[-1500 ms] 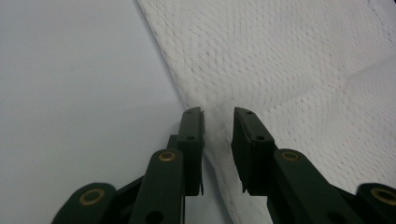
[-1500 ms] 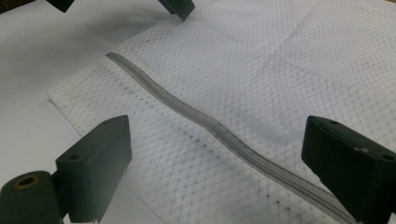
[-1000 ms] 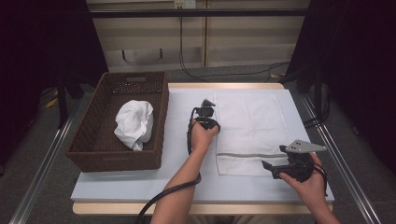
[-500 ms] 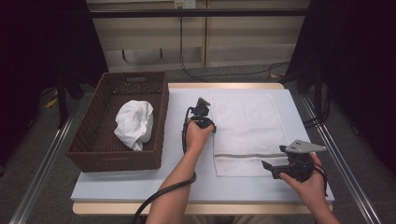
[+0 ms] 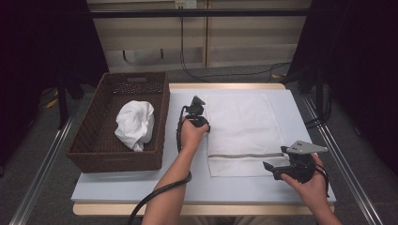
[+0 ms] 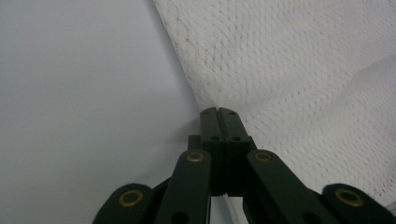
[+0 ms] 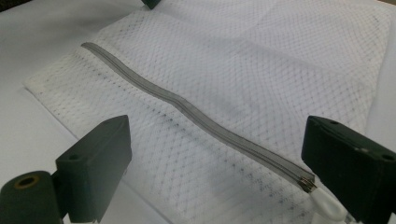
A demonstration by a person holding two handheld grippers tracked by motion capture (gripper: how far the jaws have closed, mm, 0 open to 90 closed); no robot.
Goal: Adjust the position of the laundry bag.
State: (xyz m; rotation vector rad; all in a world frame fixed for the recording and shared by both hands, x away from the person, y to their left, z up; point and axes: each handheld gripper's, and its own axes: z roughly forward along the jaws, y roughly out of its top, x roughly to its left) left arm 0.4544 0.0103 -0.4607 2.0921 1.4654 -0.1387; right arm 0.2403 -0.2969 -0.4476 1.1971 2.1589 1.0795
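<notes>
- Left gripper (image 6: 218, 111) clenched on the left edge of the mesh laundry bag (image 5: 244, 131).
- Right gripper (image 7: 215, 163) released, jaws wide, straddling the bag's grey zipper (image 7: 187, 107) end, just above.

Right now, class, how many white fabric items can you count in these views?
2. A crumpled white cloth lies in the brown wicker basket; a flat white mesh zip bag lies on the table. The cloth may hide others.
</notes>
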